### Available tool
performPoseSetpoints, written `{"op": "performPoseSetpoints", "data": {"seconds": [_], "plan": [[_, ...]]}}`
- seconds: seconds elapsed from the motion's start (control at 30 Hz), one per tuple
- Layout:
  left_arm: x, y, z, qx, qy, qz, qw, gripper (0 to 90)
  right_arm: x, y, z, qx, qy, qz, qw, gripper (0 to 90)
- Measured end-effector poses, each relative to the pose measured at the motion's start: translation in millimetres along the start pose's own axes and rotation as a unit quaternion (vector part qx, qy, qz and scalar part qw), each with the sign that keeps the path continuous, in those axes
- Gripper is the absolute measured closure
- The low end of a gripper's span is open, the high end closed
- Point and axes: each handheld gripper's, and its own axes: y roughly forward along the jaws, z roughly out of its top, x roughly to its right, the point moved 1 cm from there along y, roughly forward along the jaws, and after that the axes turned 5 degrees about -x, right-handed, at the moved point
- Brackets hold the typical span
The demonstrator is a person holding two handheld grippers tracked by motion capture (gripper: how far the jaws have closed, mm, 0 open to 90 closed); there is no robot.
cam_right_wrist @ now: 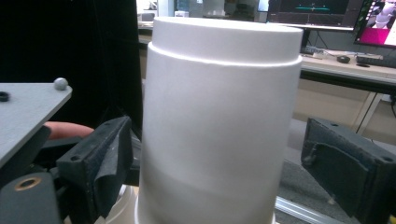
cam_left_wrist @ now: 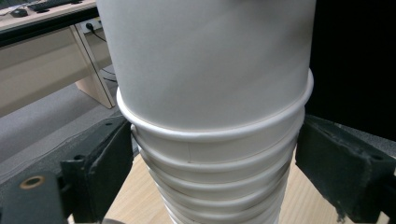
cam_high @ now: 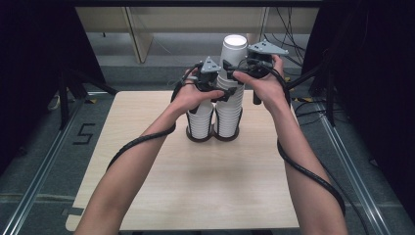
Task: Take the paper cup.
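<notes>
The tall stack of white paper cups stands upright, long axis vertical, cups inverted with closed bottoms up, in a dark ring holder at the table's far middle. A shorter stack stands touching its left side. Both tools bracket the tall stack: the left tool spread around its lower rims, the right tool spread around the top cup. Likely step: separating the top cup. Next, both must close, then the right lifts straight up.

Surroundings, off the table

Grey floor w/ a painted "5" at left, metal rail near it. Far side: pale wood desk, cables at far right. Monitors and mouse on a desk behind.
</notes>
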Motion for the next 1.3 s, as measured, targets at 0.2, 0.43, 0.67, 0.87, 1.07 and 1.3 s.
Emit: {"op": "performPoseSetpoints", "data": {"seconds": [0.2, 0.43, 0.67, 0.87, 1.07, 1.3], "plan": [[-0.2, -0.2, 0.1, -0.002, 0.002, 0.001, 1.0, 11.8, -3.0, 9.7, 0.1, 0.007, -0.003, -0.006, 1.0, 17.6], [0.6, -0.4, -0.3, 0.001, 0.001, 0.002, 1.0, 12.0, -2.3, 5.5, 6.2, 0.035, 0.008, -0.007, 0.9993, 19.1], [0.7, -0.4, -0.3, 0.003, -0.002, 0.001, 1.0, 12.1, -2.4, -0.3, 15.7, 0.065, 0.017, -0.009, 0.9977, 19.7], [0.0, -0.8, -0.4, -0.001, 0.003, 0.003, 1.0, 12.1, -2.1, -7.0, 26.1, 0.09, 0.017, -0.014, 0.9957, 20.0], [-0.1, -0.7, -0.2, -0.002, 0.002, 0.003, 1.0, 12.2, -0.5, -18.2, 41.1, 0.12, 0.019, -0.015, 0.9924, 20.1], [-0.4, -0.7, -0.1, -0.003, 0.002, 0.002, 1.0, 12.2, 0.4, -27.3, 50.2, 0.137, 0.023, -0.017, 0.9901, 20.3]]}}
